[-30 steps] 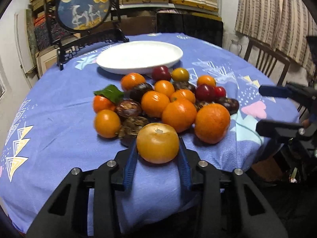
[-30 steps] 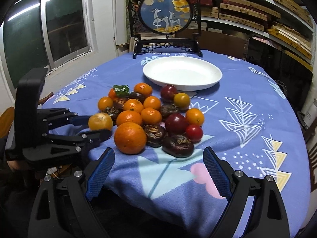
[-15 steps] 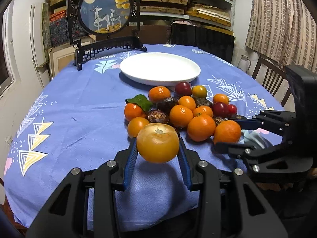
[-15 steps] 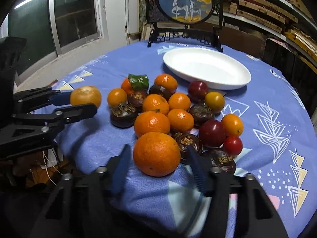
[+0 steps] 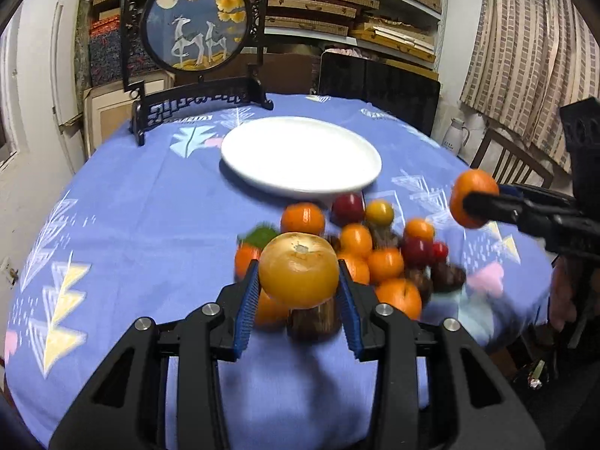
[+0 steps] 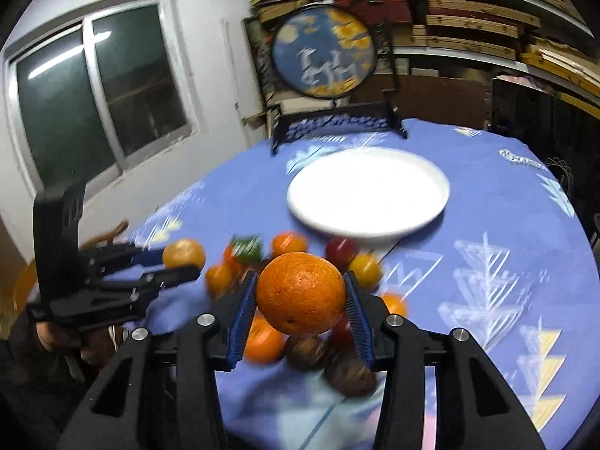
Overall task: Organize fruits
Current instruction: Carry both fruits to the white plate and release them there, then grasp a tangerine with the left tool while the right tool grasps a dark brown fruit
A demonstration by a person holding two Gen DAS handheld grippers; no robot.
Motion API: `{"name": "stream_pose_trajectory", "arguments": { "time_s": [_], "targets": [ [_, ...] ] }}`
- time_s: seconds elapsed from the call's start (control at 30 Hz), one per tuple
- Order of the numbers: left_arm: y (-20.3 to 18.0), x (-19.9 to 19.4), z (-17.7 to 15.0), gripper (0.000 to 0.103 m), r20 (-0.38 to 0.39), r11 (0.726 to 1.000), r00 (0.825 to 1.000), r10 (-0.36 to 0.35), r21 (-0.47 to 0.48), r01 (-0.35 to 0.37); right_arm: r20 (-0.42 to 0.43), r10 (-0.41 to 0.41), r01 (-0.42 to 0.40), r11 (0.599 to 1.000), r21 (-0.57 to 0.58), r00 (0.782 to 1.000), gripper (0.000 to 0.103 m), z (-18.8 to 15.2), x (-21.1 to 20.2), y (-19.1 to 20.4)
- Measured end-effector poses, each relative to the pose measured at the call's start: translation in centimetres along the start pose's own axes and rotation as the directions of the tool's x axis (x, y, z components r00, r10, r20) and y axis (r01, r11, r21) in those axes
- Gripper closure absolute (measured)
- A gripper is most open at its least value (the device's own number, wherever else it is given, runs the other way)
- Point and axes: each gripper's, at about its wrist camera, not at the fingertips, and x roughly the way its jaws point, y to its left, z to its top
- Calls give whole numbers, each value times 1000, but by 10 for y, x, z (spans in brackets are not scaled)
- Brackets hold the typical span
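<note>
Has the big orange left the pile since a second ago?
Yes. The big orange is up off the blue cloth, gripped by the right gripper, nearer the white plate.

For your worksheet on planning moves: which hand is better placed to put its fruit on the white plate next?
Probably right: its tool, closing on the orange, looks nearer the empty plate.

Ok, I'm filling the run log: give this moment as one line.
left gripper: holds yellow-orange fruit | right gripper: closing on orange | plate: empty

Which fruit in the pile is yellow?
The small yellow fruit at the pile's far edge, just before the white plate, beside a dark red fruit. The others look orange, red or brown.
</note>
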Motion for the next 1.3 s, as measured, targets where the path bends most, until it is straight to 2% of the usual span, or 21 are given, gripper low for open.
{"name": "stream_pose_trajectory", "arguments": {
  "time_s": [0.13, 0.27, 0.37, 0.47, 0.5, 0.53, 0.6, 0.67, 0.77, 0.83, 0.87, 1.03, 1.2, 1.3],
  "targets": [
    [7, 35, 46, 64, -19, 1000, 999, -26, -2, 25, -37, 4, -1, 997, 77, 999, 57, 34, 30, -40],
    [8, 80, 88, 64, -70, 999, 996, -49, 10, 50, -99, 18, -3, 989, 147, 995, 57, 61, 77, -75],
    [14, 124, 116, 64, -125, 999, 991, -53, 1, 54, -141, 10, 14, 986, 167, 990, 56, 76, 116, -94],
    [25, 176, 136, 64, -206, 999, 978, -36, -16, 34, -180, 11, 25, 980, 197, 984, 55, 89, 158, -113],
    [27, 186, 139, 58, -211, 1000, 977, -23, -20, 19, -185, 6, 32, 979, 201, 983, 51, 94, 167, -117],
    [29, 191, 142, 53, -206, 1000, 978, -6, -22, 1, -175, -9, 46, 977, 207, 985, 39, 98, 173, -120],
    [35, 191, 148, 35, -172, 999, 985, 20, -36, -27, -123, -49, 75, 973, 219, 991, 38, 102, 169, -124],
    [40, 177, 149, 32, -131, 998, 991, 4, -62, -12, -92, -60, 78, 974, 213, 994, 38, 101, 158, -123],
    [39, 145, 139, 32, -85, 999, 996, 10, -47, -14, -56, -78, 88, 976, 202, 995, 38, 91, 133, -118],
    [36, 115, 120, 29, -72, 1000, 997, 5, -20, -7, -40, -78, 84, 976, 199, 996, 35, 81, 114, -114],
    [34, 106, 113, 24, -68, 1000, 998, 2, -11, -2, -36, -81, 87, 977, 192, 996, 34, 75, 105, -111],
    [21, 40, 49, 22, -38, 993, 999, 20, 113, -16, -34, -114, 118, 978, 173, 993, 31, 32, 61, -100],
    [7, 13, -7, 22, -77, 979, 996, 39, 203, -23, -64, -120, 131, 967, 218, 991, 31, -8, 38, -100],
    [7, 11, -27, 23, -85, 976, 993, 82, 209, -63, -77, -118, 133, 961, 243, 990, 31, -24, 32, -98]
  ]
}}
